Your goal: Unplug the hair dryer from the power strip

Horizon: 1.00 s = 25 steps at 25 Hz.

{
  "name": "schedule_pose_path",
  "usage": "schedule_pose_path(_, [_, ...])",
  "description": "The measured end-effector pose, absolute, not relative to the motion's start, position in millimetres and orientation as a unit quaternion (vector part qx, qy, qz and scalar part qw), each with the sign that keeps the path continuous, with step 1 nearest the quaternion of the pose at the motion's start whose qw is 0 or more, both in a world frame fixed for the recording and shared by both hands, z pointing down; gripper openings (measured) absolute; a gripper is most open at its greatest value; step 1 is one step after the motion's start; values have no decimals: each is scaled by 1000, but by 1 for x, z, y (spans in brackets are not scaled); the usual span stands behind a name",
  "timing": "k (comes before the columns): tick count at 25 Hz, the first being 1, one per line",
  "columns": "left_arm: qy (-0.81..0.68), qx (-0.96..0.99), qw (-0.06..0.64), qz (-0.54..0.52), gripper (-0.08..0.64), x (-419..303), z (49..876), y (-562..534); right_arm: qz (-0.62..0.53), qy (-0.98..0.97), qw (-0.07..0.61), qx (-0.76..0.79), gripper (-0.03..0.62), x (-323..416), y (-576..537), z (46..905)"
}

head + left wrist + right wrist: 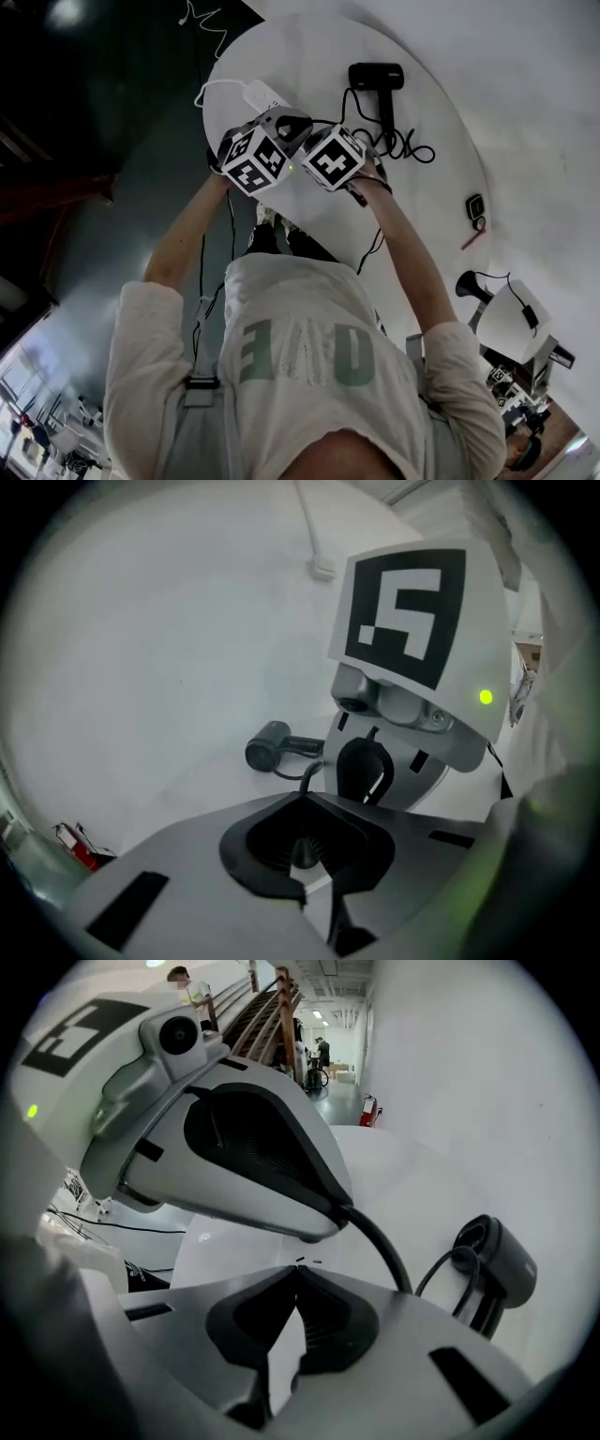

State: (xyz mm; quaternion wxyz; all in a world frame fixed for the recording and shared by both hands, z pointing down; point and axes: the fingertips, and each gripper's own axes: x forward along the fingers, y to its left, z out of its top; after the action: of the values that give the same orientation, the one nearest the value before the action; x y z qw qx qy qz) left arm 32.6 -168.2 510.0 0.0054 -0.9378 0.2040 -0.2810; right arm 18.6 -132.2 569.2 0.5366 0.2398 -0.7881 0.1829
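Note:
The black hair dryer (376,77) lies on the far side of the white oval table (422,178), and it also shows in the left gripper view (270,748) and the right gripper view (497,1265). Its black cord (405,142) runs back to my grippers. My left gripper (305,803) is shut on the cord's end, and the cord (380,1241) leaves its tips. Whether the plug sits in the white power strip (264,95) is hidden. My right gripper (297,1269) points steeply down beside the left gripper (292,124), jaws shut with the tips meeting.
A white cable (217,86) leaves the power strip over the table's left edge. A small black device (475,206) and a red pen (472,237) lie at the right of the table. A corridor with people and a stair rail (272,1007) lies beyond.

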Motion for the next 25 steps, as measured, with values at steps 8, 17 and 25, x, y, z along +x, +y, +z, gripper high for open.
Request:
schedule_pose_path(8, [218,-946,-77,-226,21,31,500,-169,199,-791,526,241,20,18,-133,567])
schedule_pose_path(17, [228,-943,-54,-237,21,33,497,-163,195,-793,526,237,20,22,-135,570])
schedule_pose_path(25, [208,-937,21,-279,20,37,490,-152,200,-793,520,245,20,24,-137,564])
